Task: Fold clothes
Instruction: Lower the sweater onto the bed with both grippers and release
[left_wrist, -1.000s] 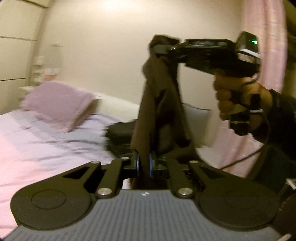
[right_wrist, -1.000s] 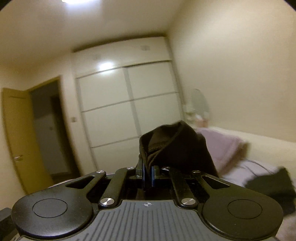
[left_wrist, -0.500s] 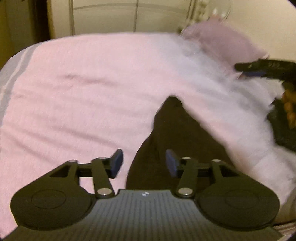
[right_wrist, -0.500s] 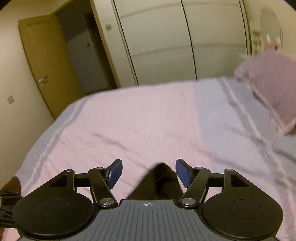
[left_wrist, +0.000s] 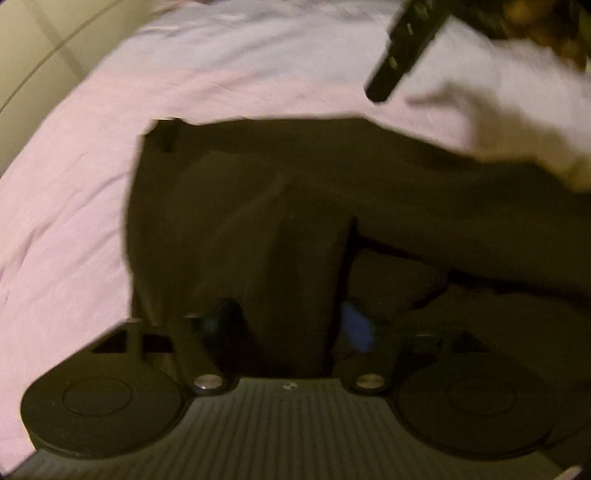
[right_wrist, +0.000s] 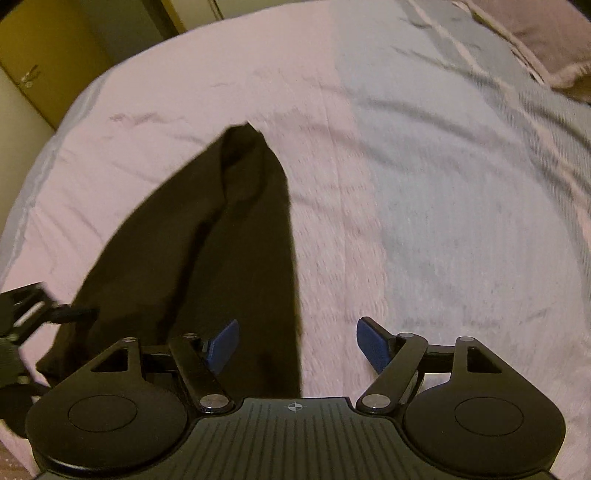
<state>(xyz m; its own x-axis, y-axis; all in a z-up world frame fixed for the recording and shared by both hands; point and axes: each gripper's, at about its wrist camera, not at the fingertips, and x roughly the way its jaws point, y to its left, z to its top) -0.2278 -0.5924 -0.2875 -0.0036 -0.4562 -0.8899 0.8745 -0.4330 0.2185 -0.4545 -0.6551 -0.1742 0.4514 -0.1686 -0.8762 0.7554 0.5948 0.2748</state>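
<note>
Here, one dark garment (right_wrist: 207, 251) lay on the pink-and-lilac bedspread (right_wrist: 406, 184); two grippers were in view, one per wrist camera, and one pillow (right_wrist: 546, 33) sat cut off at the upper right corner of the right wrist view. The right gripper (right_wrist: 297, 345) stood wide, its jaws opening; its two blue pads (right_wrist: 373, 345) touched nothing, the left pad over the garment's edge and the right pad over bare bedspread. The left gripper (left_wrist: 286, 325) hovered low over the garment, its jaws closing; a raised fold of cloth stood between them, but blur and darkness hid whether the pads pressed on it, so its grip could not be told; only one blue pad (left_wrist: 356, 326) showed clearly. In the left wrist view the garment filled the middle, its near end hidden under the gripper body and its right side running out of frame; the other gripper's dark finger crossed the top right, smeared by motion. In the right wrist view the garment tapered to a point toward the bed's middle; the other gripper was cut off at the left edge; a wooden door (right_wrist: 40, 48) showed partly at upper left. No writing or brand could be read.
</note>
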